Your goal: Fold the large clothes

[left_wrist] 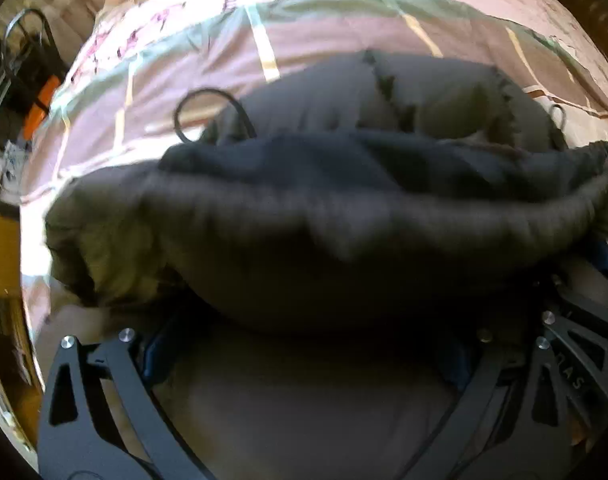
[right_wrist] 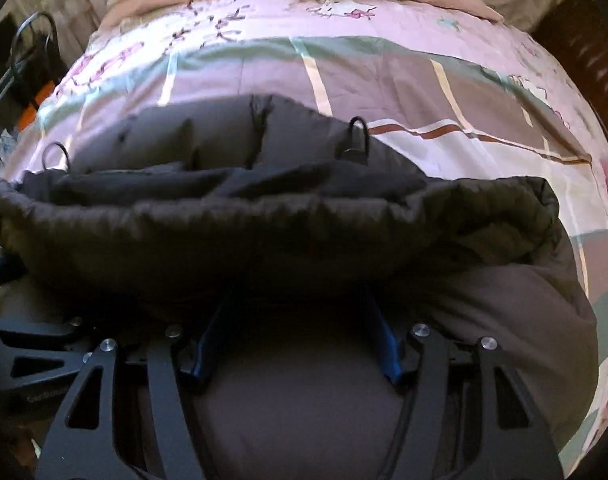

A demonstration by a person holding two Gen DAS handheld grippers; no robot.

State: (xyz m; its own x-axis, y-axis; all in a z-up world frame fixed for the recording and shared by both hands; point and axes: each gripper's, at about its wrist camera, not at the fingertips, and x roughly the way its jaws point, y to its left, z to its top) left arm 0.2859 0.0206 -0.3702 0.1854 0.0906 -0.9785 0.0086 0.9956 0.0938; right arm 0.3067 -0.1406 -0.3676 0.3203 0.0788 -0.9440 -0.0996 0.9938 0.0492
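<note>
I judged the padded jacket (right_wrist: 264, 232) on the bedspread (right_wrist: 383, 72) bulky, soft and slippery; its elastic hem suited gripping. Both the left gripper (left_wrist: 304, 344) and right gripper (right_wrist: 296, 320) stood wide, fingertips hidden under fabric.

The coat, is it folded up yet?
Not yet. The coat already lies spread on the bed. Right now its ruffled hem is draped over both grippers, left gripper and right gripper, as if being carried over the rest. Whether the jaws pinch it is hidden. Laying it down and further folds remain.
</note>
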